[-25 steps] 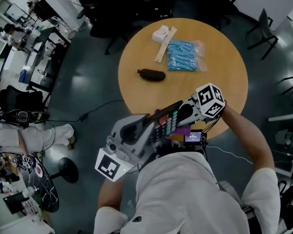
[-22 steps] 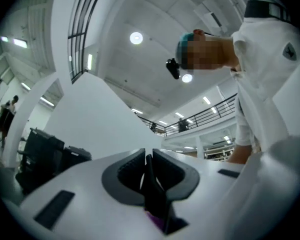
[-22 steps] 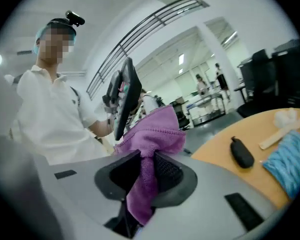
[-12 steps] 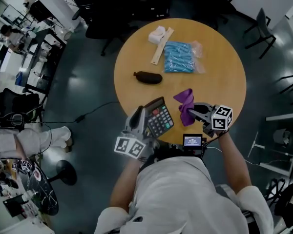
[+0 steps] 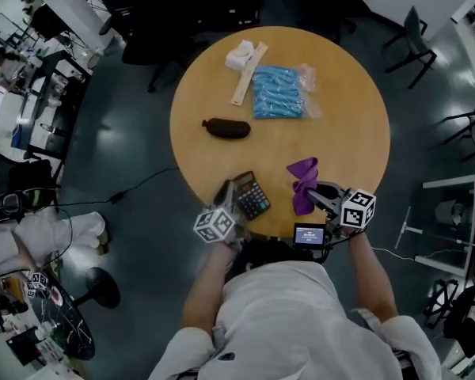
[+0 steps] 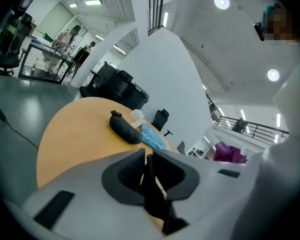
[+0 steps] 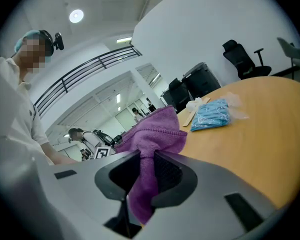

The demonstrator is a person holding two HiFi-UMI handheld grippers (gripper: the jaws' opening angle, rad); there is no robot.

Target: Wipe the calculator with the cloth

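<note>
Pinched in the left gripper: the flat, dark, hard-plastic calculator, gripped by its near edge and seen edge-on between the jaws, probably so as to leave the keyed face up and bare for wiping. Clamped in the right gripper, off to the right: the soft purple microfibre cloth, bunched above the jaws with a tail hanging below, a loose pad fit for dragging across keys. Beneath both, the near rim of the round, smooth, tan wooden table; resting there or hovering, hard to tell. Farther ahead of the left gripper, a black, rounded, oblong pouch; beyond that, a crinkly blue plastic-wrapped packet, a pale flat stick and a white crumpled wad.
</note>
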